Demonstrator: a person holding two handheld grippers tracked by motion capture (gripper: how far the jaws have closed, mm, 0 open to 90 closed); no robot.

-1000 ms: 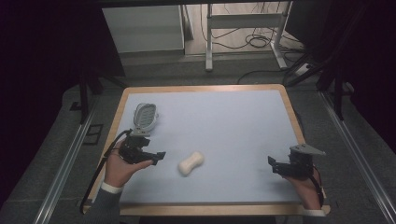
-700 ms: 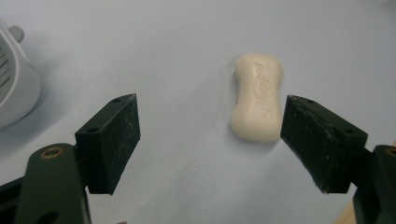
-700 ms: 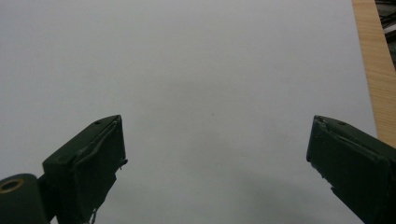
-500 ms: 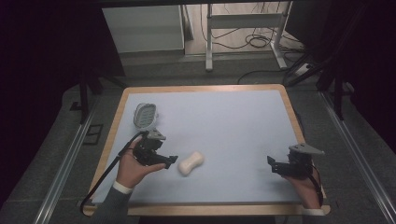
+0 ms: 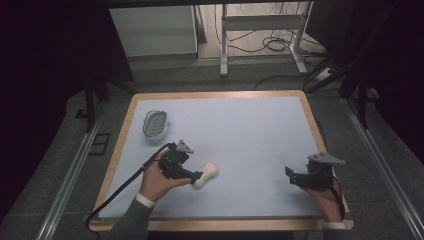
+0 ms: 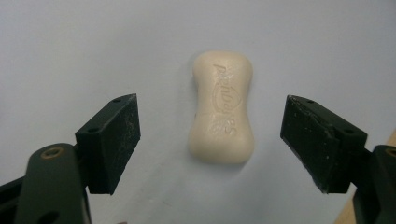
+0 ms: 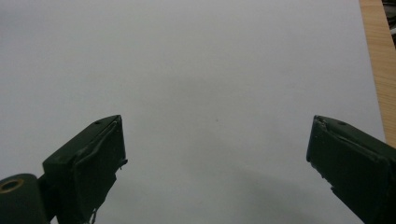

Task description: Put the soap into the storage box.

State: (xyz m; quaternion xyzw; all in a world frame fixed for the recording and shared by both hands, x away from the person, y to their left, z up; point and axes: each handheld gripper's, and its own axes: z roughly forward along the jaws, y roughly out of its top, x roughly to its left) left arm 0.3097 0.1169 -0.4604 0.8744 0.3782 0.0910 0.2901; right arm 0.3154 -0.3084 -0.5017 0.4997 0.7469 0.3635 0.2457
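A cream bar of soap point(image 5: 207, 174) point(image 6: 223, 108) lies flat on the pale blue mat point(image 5: 240, 130). My left gripper point(image 5: 196, 178) point(image 6: 210, 142) is open right over the soap's near end, one jaw on each side, neither touching it. A white soap dish point(image 5: 155, 124) with a ribbed grey inside rests at the mat's left, beyond my left hand. My right gripper point(image 5: 291, 177) point(image 7: 215, 154) hovers open over bare mat at the front right, nothing between its jaws.
The mat lies on a wooden-rimmed table point(image 5: 125, 120); the wooden edge point(image 7: 377, 60) runs close to my right gripper. A black cable point(image 5: 125, 187) trails from my left gripper off the front left. Metal table legs and cables point(image 5: 265, 40) stand on the floor beyond.
My left gripper has moved right and forward from near the dish to the soap, now straddling its near end. The right gripper has stayed where it was.
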